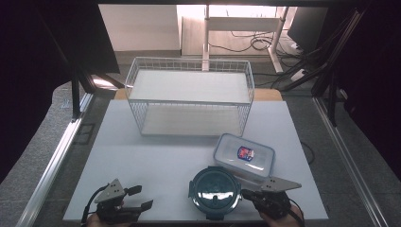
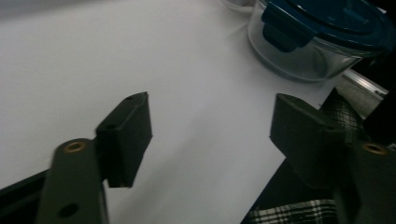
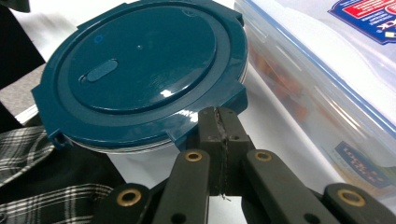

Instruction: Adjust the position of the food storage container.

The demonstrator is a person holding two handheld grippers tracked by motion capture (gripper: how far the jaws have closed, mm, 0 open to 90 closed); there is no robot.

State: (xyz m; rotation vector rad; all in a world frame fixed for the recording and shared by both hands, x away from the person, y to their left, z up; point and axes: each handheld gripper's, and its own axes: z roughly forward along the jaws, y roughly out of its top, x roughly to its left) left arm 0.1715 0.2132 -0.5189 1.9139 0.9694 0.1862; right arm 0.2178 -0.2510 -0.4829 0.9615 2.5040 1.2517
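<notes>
A round glass container with a dark teal clip lid [image 1: 213, 187] stands at the table's front edge, right of centre. In the right gripper view its lid [image 3: 144, 70] is close ahead. My right gripper [image 1: 245, 193] is shut, its jaws pressed together with nothing between them. Its tips [image 3: 218, 112] rest against a clip tab on the lid's near rim. My left gripper [image 1: 142, 197] is open at the front left over bare table. Its jaws [image 2: 210, 126] stand apart with nothing between them, and the round container [image 2: 317, 42] lies ahead to its right.
A clear rectangular food box with a blue-trimmed lid and a label [image 1: 243, 155] sits just behind the round container, touching it or nearly so [image 3: 327, 70]. A white wire basket [image 1: 189, 94] stands at the back of the white tabletop [image 1: 156, 161]. Checked fabric shows below the table edge.
</notes>
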